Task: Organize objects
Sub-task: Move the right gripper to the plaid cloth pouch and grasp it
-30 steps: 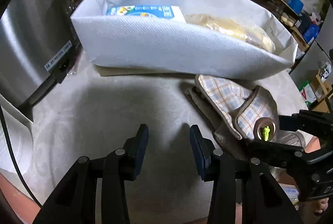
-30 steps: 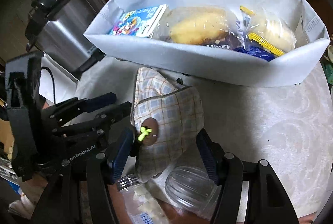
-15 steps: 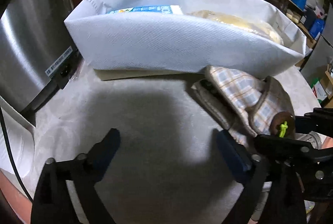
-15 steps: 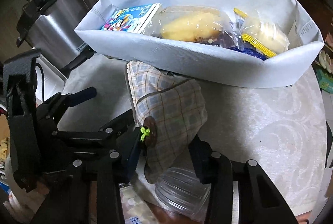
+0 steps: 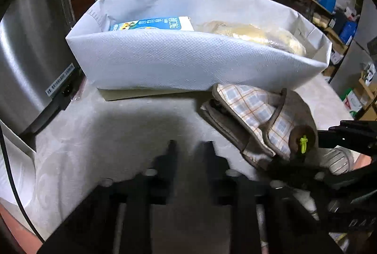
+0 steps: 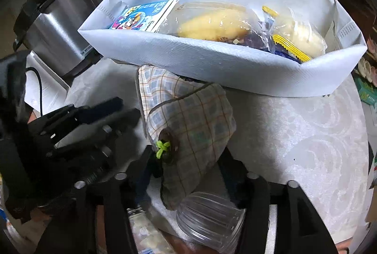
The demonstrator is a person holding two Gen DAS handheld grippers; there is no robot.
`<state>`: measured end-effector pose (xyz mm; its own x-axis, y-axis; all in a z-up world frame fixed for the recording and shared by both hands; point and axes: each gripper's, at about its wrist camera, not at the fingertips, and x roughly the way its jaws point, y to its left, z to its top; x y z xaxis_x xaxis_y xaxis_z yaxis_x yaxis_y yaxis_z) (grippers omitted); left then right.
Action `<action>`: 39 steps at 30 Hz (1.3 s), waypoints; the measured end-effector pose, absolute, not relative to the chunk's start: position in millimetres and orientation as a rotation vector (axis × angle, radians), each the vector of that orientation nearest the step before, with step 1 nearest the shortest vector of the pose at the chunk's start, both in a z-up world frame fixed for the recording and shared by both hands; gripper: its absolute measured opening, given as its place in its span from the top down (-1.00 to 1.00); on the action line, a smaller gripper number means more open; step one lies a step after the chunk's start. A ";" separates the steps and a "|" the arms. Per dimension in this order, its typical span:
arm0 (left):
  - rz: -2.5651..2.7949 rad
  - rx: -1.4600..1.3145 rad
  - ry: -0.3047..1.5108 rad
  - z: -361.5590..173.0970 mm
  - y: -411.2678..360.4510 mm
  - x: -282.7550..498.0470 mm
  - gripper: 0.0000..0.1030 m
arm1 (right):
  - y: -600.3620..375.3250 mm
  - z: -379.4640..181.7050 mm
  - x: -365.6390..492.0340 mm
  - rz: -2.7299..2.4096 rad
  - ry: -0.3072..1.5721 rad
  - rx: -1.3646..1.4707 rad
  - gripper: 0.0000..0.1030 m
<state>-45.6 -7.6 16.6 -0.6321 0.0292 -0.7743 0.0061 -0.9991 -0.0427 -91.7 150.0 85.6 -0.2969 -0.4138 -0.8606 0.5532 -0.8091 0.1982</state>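
Note:
A plaid fabric pouch (image 6: 188, 126) with a brown button and a green tag lies on the table against the white fabric bin (image 6: 235, 65). My right gripper (image 6: 188, 159) is shut on the pouch's near end. The pouch also shows in the left wrist view (image 5: 254, 112), right of my left gripper (image 5: 189, 147), which is nearly shut and empty over the bare tablecloth. The bin (image 5: 188, 60) holds a blue carton (image 5: 153, 24) and bagged bread (image 6: 212, 22).
A steel cooker (image 5: 26, 46) with a black cord stands at the left. A clear plastic jar (image 6: 209, 218) and a lidded jar (image 6: 141, 225) lie under the right gripper. The pale tablecloth (image 6: 294, 136) stretches to the right.
The right gripper closed on the pouch and pushed it toward the bin. The left gripper opened wide, then closed again to a narrow gap.

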 end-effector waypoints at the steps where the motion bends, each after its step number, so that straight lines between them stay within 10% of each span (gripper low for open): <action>1: 2.818 -1.334 -0.102 17.1 -10.9 -45.2 0.63 | 149.3 84.8 -92.3 -2.148 0.208 1.357 -0.42; 6: 2.789 -1.314 -0.191 19.4 -17.8 -42.1 0.56 | 143.3 76.3 -91.9 -2.272 0.369 1.380 -0.95; 13: 2.767 -1.303 -0.184 18.2 -22.2 -48.2 0.33 | 152.4 82.0 -92.0 -2.286 0.357 1.374 -1.00; 18: 2.841 -1.374 -0.163 13.4 -33.1 -58.9 -0.40 | 159.6 87.8 -90.6 -2.297 0.355 1.358 -1.00; 39: 2.858 -1.387 -0.132 14.3 -36.1 -59.7 -0.42 | 179.2 108.8 -91.4 -2.285 0.364 1.361 -1.00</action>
<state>-59.7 -36.1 14.3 -0.6186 0.0022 -0.7857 0.0702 -0.9958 -0.0581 -91.4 179.2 108.8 -0.4091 -0.2454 -0.8789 0.5063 -0.8624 0.0051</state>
